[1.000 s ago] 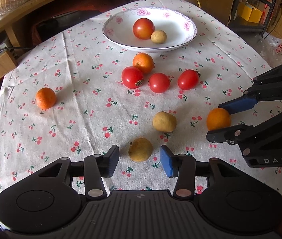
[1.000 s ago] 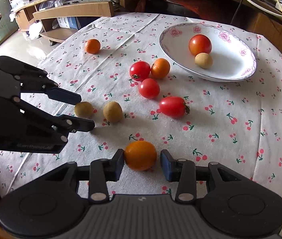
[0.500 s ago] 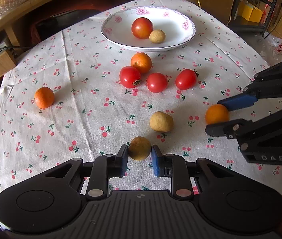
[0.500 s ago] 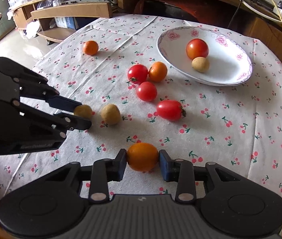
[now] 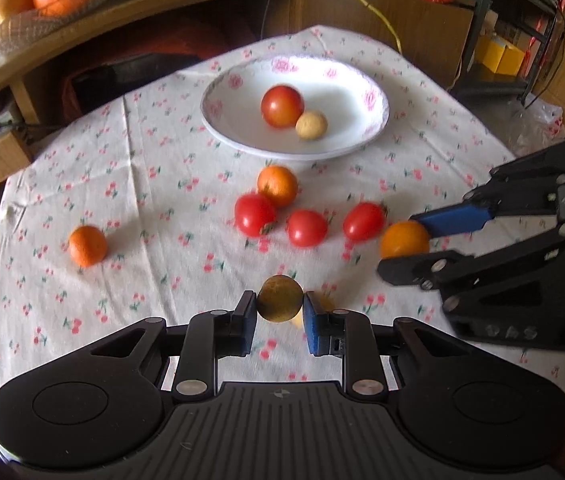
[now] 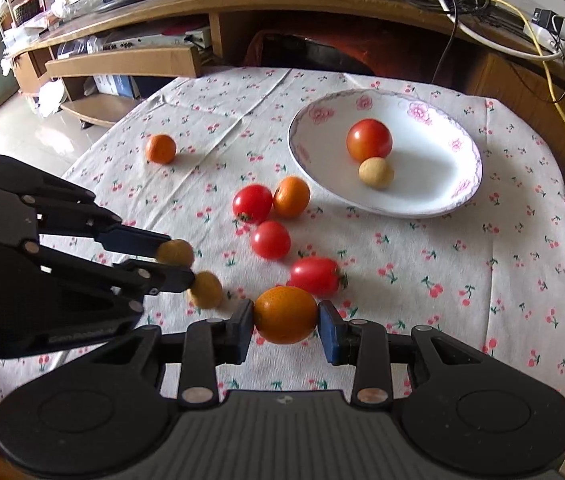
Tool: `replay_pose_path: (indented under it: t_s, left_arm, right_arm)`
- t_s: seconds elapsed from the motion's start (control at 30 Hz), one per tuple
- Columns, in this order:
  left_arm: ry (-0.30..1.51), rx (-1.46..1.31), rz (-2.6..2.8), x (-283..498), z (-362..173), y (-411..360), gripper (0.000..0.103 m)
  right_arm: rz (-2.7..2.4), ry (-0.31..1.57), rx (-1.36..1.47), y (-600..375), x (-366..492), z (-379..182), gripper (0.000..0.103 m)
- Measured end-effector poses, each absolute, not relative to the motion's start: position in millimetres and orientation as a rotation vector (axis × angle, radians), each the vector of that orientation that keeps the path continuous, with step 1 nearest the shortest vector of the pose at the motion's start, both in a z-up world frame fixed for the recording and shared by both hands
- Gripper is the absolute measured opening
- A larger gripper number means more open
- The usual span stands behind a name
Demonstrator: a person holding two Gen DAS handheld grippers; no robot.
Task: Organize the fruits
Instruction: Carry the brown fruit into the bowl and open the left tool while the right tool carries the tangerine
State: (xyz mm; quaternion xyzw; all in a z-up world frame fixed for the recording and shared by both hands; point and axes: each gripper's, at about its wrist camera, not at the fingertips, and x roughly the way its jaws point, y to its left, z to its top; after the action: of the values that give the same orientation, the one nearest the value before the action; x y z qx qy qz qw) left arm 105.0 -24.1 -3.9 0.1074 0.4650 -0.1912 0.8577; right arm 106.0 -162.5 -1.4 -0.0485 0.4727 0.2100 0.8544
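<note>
- Left wrist view: the left gripper (image 5: 280,308) is clamped on a small brown fruit (image 5: 280,298), lifted short of the plate (image 5: 366,136); carry it level to the plate and release low.
- Right wrist view: the right gripper (image 6: 285,322) pinches an orange (image 6: 285,314), well short of the plate (image 6: 462,196); set it beside the tomato (image 6: 369,139) there.

Four tomatoes in all: three on the cloth (image 6: 253,203) (image 6: 270,239) (image 6: 316,276), one in the plate (image 6: 369,139). Three oranges: (image 6: 160,148), (image 6: 291,196) and (image 6: 285,314). Three small tan fruits: (image 6: 376,173), (image 6: 174,252) and (image 6: 205,289). One flowered plate (image 6: 462,192). Two grippers, left (image 5: 280,306) and right (image 6: 285,322).
</note>
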Motion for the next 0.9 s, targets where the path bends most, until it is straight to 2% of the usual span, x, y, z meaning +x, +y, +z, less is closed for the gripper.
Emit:
replay_pose_path:
  t_s: [0.9]
  left_arm:
    - [0.863,0.188,-0.363,181,25,-51,0.03]
  right_arm:
    - [0.283,0.89,0.002,-187,171,18,0.035]
